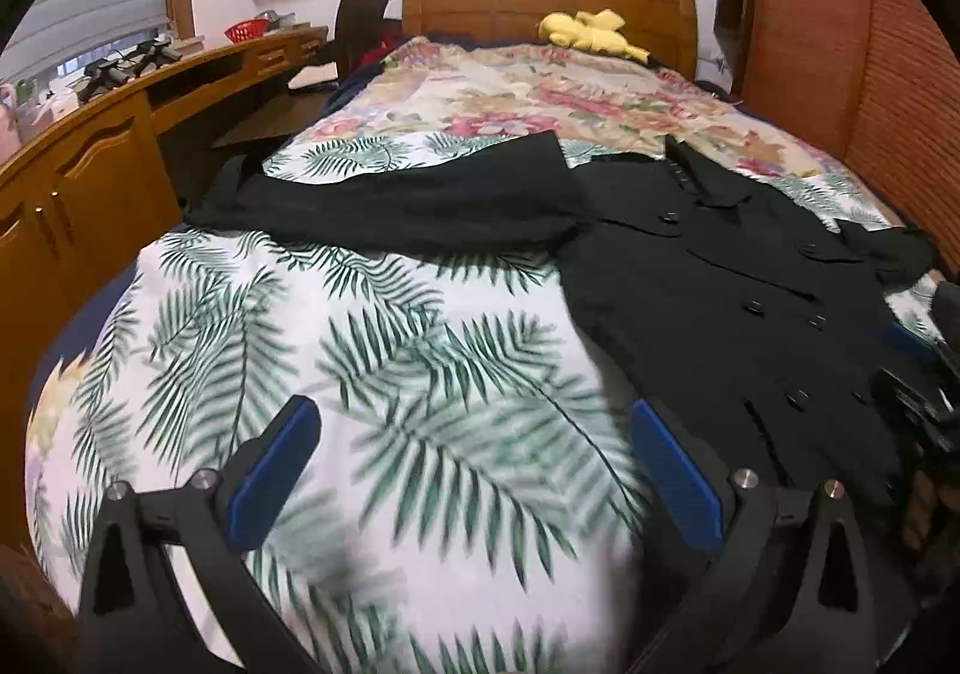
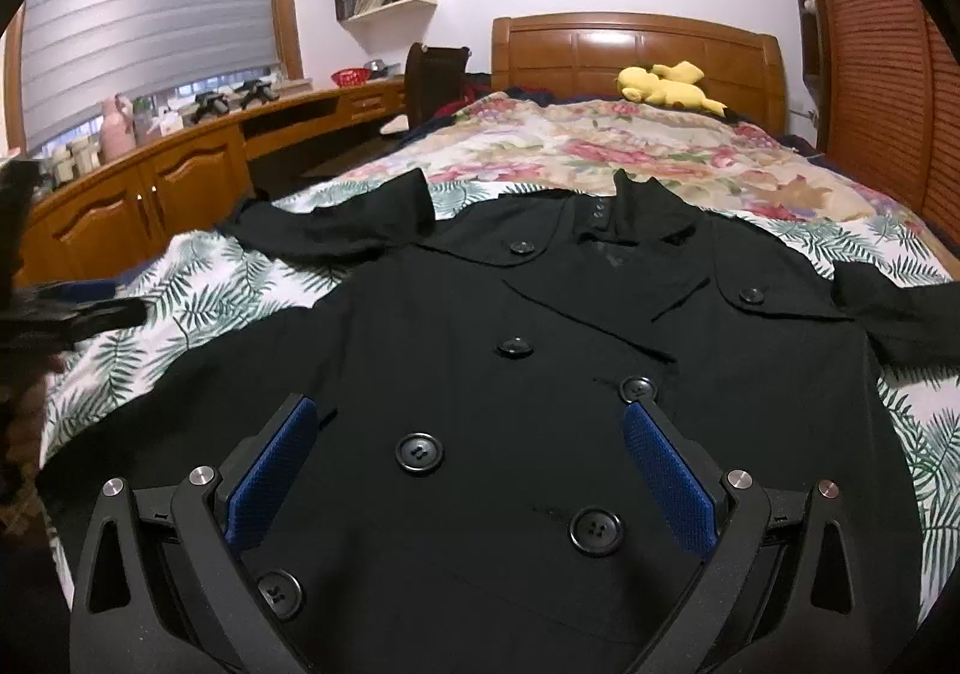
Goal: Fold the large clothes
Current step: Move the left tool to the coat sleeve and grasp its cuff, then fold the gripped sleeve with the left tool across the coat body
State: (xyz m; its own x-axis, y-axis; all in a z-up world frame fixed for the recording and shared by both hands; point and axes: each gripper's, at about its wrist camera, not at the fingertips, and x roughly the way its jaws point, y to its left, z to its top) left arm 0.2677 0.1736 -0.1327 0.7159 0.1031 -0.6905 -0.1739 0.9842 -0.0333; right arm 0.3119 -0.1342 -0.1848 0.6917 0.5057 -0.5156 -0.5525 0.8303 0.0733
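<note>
My left claw [image 1: 474,434] gapes wide over bare palm-leaf bedspread [image 1: 384,350], nothing in it. My right claw [image 2: 468,434] is spread just as wide above the black coat [image 2: 540,326], lying flat and buttoned on the bed. Its hem runs out of frame. Wooden headboard [image 2: 636,50], yellow plush [image 2: 666,83], desk [image 2: 180,164] along the left.
</note>
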